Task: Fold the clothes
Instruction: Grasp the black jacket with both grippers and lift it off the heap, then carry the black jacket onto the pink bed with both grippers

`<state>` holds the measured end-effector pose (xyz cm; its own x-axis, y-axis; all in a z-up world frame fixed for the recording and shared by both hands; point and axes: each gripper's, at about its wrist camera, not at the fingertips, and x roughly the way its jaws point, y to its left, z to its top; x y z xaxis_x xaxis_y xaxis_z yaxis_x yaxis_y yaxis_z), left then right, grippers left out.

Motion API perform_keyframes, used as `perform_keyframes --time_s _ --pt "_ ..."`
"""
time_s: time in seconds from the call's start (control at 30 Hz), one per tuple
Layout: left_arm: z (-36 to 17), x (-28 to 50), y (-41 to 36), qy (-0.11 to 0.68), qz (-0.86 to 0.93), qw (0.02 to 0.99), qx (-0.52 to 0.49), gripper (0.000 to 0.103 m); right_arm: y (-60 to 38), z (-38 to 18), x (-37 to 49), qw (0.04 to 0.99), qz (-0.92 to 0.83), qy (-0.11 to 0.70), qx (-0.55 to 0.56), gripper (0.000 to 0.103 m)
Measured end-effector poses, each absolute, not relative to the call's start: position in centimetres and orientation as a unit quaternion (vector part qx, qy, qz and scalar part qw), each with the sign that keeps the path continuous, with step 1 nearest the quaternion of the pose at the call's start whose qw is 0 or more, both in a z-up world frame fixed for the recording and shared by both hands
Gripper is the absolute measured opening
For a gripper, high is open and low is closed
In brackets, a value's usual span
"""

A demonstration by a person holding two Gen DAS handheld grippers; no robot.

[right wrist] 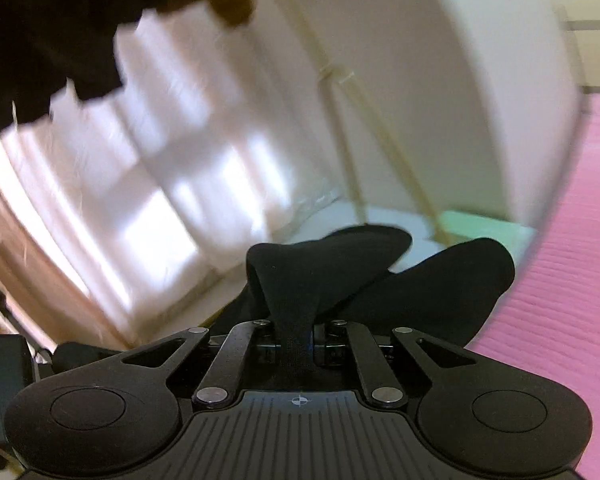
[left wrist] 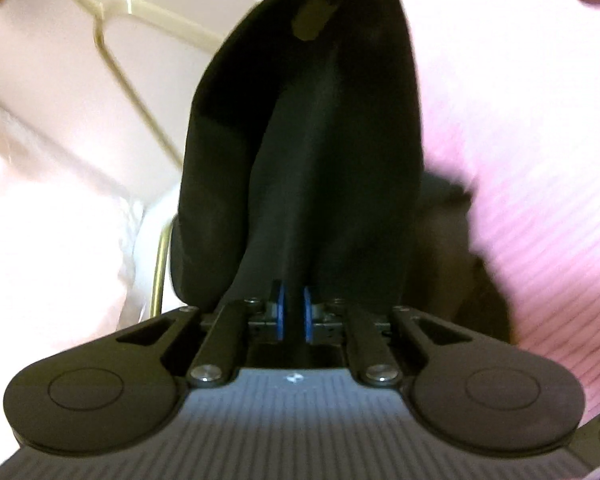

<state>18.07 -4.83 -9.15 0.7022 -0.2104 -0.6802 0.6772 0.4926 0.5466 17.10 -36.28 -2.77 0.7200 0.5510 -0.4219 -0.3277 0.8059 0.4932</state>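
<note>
1. Two hand-held grippers hold one black garment (left wrist: 300, 152), and you have a grip at each end of it.
2. Your left hand-held gripper (left wrist: 294, 316) has its blue pads (left wrist: 281, 312) pressed close with a thin strip of the black cloth between them. It is pinching the garment.
3. From that grip the cloth runs straight ahead and up, away from you, in one long dark fold. So its long way points forward from the left grip.
4. Your right hand-held gripper (right wrist: 296, 344) is also squeezed onto the black garment (right wrist: 340, 276). A narrow band of cloth comes out between its fingers and then bunches into two soft lumps just in front.
5. The garment seems to be up in the air, not lying flat. The pink striped cover (left wrist: 540, 200) lies off to the right in both views, and it looks like the place to lay the garment down.
6. The pictures are blurry, so you cannot tell how far apart your two grips are, or which one is nearer the pink cover.
7. I think the next move needs both grips kept tight, with the cloth pulled straight between them before it goes down flat.
8. White curtains (right wrist: 148, 168) and a thin gold frame (left wrist: 140, 92) are behind, well clear of the cloth.
</note>
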Motion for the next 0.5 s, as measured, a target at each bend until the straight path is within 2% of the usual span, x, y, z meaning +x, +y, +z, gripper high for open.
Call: perform_keyframes --time_s 0.1,0.2,0.4,0.47,0.5 --pt "-5.5 13.5 -7.5 0.25 -0.326 0.824 0.389 0.008 -41.8 -1.6 10.2 0.917 0.17 0.298 0.205 0.004" --pt "-4.3 8.5 -11.2 0.252 -0.395 0.812 0.349 0.008 -48.2 -2.2 3.0 0.916 0.076 0.331 0.215 0.004" --pt "-8.3 0.2 -21.6 0.327 -0.515 0.736 0.293 0.007 -61.3 -8.2 -8.3 0.854 -0.137 0.439 0.244 0.005" --pt "-9.5 -1.8 -24.4 0.351 -0.542 0.71 0.28 0.011 -65.2 -10.2 -11.6 0.827 -0.186 0.464 0.259 0.008" --pt "-10.2 -3.1 -25.6 0.357 -0.55 0.702 0.278 0.013 -67.1 -11.2 -13.5 0.816 -0.202 0.473 0.263 0.016"
